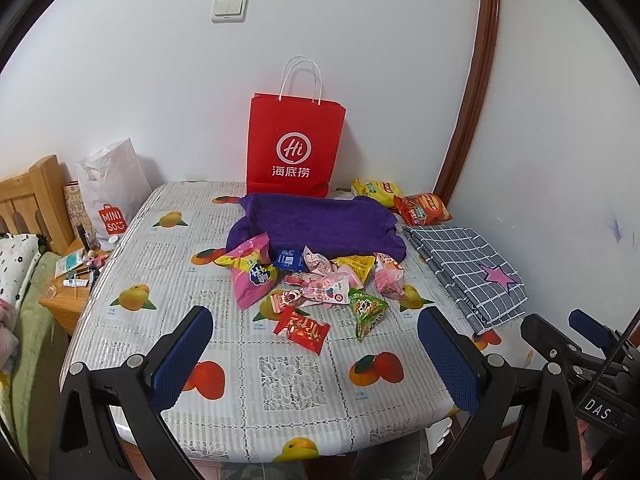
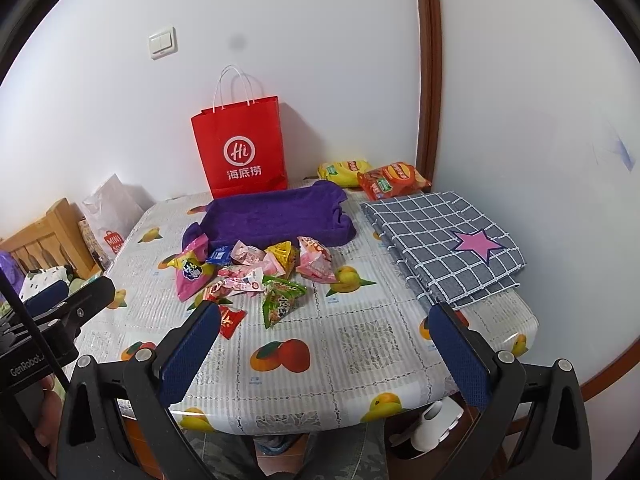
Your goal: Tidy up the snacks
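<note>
A heap of small snack packets (image 1: 316, 280) (image 2: 256, 272) lies mid-table, in front of a purple cloth tray (image 1: 320, 224) (image 2: 272, 216). Among them are a pink bag (image 1: 250, 276), a red packet (image 1: 302, 330) and a green triangular packet (image 1: 366, 312) (image 2: 280, 300). A yellow chip bag (image 1: 374, 190) (image 2: 344, 170) and an orange chip bag (image 1: 422, 208) (image 2: 394, 180) rest at the back right. My left gripper (image 1: 316, 356) hovers open over the near table, short of the heap. My right gripper (image 2: 326, 354) is open too, near the front edge. Neither holds anything.
A red paper bag (image 1: 294, 148) (image 2: 242, 152) stands against the wall behind the tray. A folded grey checked cloth (image 1: 468, 268) (image 2: 444, 236) lies on the right. The fruit-print tablecloth (image 1: 280, 380) covers the table. A white Miniso bag (image 1: 110, 196) and a cluttered nightstand (image 1: 72, 284) are at left.
</note>
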Demonstrator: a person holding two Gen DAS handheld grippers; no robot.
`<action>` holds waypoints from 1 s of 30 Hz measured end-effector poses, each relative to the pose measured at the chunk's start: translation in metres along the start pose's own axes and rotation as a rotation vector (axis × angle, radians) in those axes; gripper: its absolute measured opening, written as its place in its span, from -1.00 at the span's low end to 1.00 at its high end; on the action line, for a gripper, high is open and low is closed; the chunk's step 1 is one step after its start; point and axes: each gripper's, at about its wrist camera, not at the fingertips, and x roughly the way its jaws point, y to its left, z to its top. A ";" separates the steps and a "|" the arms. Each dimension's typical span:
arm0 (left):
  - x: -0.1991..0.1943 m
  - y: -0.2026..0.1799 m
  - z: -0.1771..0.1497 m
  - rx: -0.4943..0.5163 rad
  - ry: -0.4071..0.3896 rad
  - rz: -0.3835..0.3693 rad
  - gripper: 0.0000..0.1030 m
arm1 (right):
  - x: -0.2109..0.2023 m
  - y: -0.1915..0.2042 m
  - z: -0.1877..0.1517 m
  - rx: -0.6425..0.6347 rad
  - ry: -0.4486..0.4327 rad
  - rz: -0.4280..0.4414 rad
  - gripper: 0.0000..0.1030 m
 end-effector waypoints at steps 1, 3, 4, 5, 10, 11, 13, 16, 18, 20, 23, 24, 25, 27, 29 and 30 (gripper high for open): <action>0.000 0.000 0.001 -0.001 0.000 -0.001 0.99 | 0.000 0.000 0.000 -0.001 -0.001 0.000 0.98; -0.001 0.000 0.000 0.000 -0.001 -0.001 0.99 | -0.001 0.000 -0.001 -0.001 -0.003 -0.001 0.98; -0.001 0.000 0.000 0.001 0.000 -0.001 0.99 | 0.000 0.000 0.000 0.000 -0.003 0.000 0.98; -0.001 0.000 0.000 0.002 0.000 -0.001 0.99 | 0.000 0.000 0.000 0.001 -0.004 0.001 0.98; -0.001 0.000 0.001 0.004 -0.001 -0.003 0.99 | -0.002 0.000 -0.002 -0.001 -0.006 0.000 0.98; -0.001 0.000 0.001 0.005 0.000 -0.004 0.99 | -0.002 0.000 -0.002 -0.001 -0.007 0.001 0.98; -0.001 -0.001 0.001 0.005 -0.002 -0.004 0.99 | -0.002 0.000 -0.002 -0.001 -0.006 0.000 0.98; -0.002 -0.001 0.000 0.006 -0.002 -0.006 0.99 | -0.002 0.000 -0.002 0.001 -0.006 0.001 0.98; -0.002 -0.001 0.000 0.006 -0.003 -0.005 0.99 | -0.002 0.000 -0.003 0.001 -0.006 0.001 0.98; -0.002 -0.001 0.001 0.006 -0.003 -0.006 0.99 | -0.002 0.000 -0.002 0.000 -0.008 0.001 0.98; -0.002 -0.001 0.000 0.008 -0.003 -0.006 0.99 | -0.002 0.000 -0.002 0.002 -0.009 0.002 0.98; -0.002 -0.001 0.000 0.008 -0.002 -0.006 0.99 | -0.002 -0.001 -0.003 0.002 -0.009 0.003 0.98; -0.002 -0.001 0.000 0.008 -0.002 -0.007 0.99 | -0.003 0.000 -0.003 0.002 -0.009 0.002 0.98; -0.002 -0.001 0.000 0.007 -0.003 -0.007 0.99 | -0.002 0.000 -0.003 0.001 -0.009 0.001 0.98; -0.002 -0.002 -0.001 0.008 -0.004 -0.007 0.99 | -0.002 0.000 -0.003 0.000 -0.008 0.002 0.98; -0.002 -0.003 -0.002 0.009 -0.004 -0.007 0.99 | -0.003 -0.001 -0.004 0.001 -0.010 0.002 0.98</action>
